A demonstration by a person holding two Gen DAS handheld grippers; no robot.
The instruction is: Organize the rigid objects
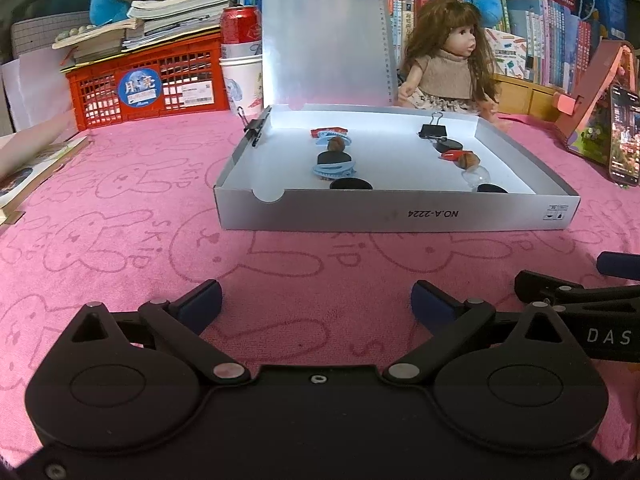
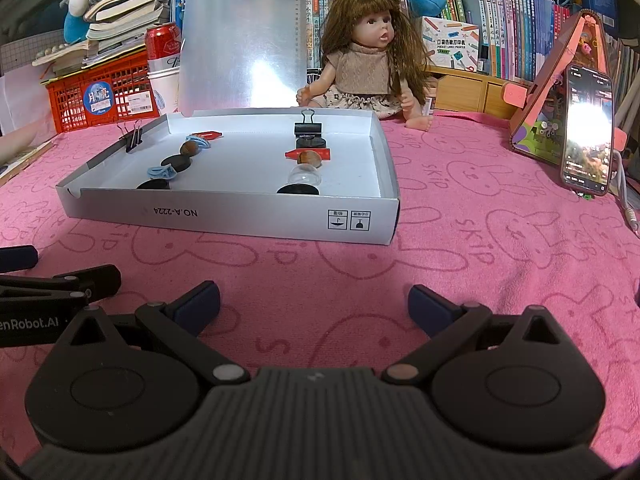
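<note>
Currently, in the left wrist view, the left claw [image 1: 316,300] is seen released, its blue-padded fingers [image 1: 204,300] spread wide above the pink rabbit-print cloth [image 1: 120,240] on the worktop, nothing between them. A shallow white box [image 1: 396,214] is placed ahead on the cloth, its lid raised at the back. Inside, two rows of small things are laid out: a black binder clip [image 1: 433,130], black discs [image 1: 334,158], blue hair clips [image 1: 334,169], a walnut [image 1: 337,144] and a red piece [image 1: 326,132]. A doll [image 1: 444,64] is seated behind the box. Part of the right claw [image 1: 568,292] is visible at the right edge.

In the right wrist view, the right claw [image 2: 314,300] is likewise released and empty over the cloth. The box [image 2: 240,216] is seen ahead and to the left, with a clear dome [image 2: 305,175] beside a walnut [image 2: 310,157]. A phone [image 2: 588,128] is propped upright to the right.
</note>
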